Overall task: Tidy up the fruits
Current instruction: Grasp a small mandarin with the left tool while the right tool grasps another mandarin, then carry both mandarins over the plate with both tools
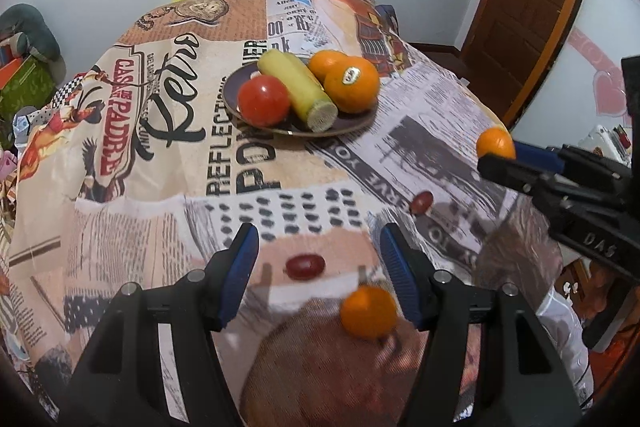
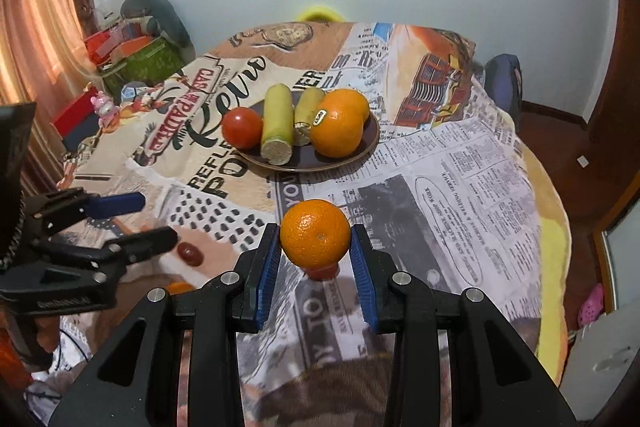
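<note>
On the cloth-covered surface (image 2: 460,187), the dark plate (image 2: 370,143) sits toward the far side and already carries two oranges, two yellow-green pieces and a red tomato (image 2: 242,127). The right gripper (image 2: 316,247) pinches a small orange (image 2: 315,233) between its blue fingers (image 2: 269,255), lifted above the cloth, short of the plate.

Recommended procedure: carry the small orange level toward the open front rim of the plate, lower it until it rests, then release. The fruit is round and will likely roll if dropped from height or set against a neighbour's slope.

The left gripper (image 1: 318,259) hovers with fingers spread and nothing between them, above a red grape (image 1: 305,266) lying on the cloth, with another small orange (image 1: 368,311) just beside it. A second grape (image 1: 421,202) lies farther right.

The held orange is bright, dimpled and unblemished.
</note>
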`<state>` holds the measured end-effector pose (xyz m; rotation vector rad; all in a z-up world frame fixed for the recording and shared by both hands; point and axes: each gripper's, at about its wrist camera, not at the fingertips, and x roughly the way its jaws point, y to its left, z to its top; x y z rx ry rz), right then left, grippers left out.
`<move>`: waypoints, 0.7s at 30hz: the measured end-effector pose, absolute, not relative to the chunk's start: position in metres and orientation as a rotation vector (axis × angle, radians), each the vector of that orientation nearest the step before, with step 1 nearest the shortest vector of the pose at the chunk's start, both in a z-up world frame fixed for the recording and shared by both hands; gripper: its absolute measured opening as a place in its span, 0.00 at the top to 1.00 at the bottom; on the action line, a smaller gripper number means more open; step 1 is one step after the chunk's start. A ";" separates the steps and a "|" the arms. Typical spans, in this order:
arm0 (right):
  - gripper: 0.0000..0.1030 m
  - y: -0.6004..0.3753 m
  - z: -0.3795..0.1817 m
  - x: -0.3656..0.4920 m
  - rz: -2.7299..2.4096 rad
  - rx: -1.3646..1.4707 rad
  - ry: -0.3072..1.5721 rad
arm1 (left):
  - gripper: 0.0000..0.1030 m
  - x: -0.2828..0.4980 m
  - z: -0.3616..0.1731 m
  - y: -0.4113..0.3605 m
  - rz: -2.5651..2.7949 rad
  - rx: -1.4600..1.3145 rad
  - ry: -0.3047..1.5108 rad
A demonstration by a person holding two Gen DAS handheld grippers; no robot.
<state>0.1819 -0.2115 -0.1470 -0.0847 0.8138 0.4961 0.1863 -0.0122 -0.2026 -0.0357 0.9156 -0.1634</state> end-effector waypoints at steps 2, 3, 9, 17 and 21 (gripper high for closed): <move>0.69 -0.212 -0.145 0.177 0.496 -0.086 0.810 | 0.39 0.181 -0.205 -0.016 -0.167 -0.036 0.926; 0.69 -0.213 -0.145 0.175 0.496 -0.086 0.808 | 0.39 0.178 -0.207 -0.018 -0.169 -0.037 0.931; 0.69 -0.216 -0.144 0.168 0.501 -0.080 0.807 | 0.39 0.172 -0.227 -0.027 -0.206 -0.068 1.000; 0.69 -0.218 -0.149 0.164 0.502 -0.071 0.817 | 0.48 0.165 -0.243 -0.041 -0.235 -0.044 1.031; 0.69 -0.217 -0.150 0.165 0.505 -0.069 0.822 | 0.64 0.165 -0.243 -0.044 -0.247 -0.021 1.025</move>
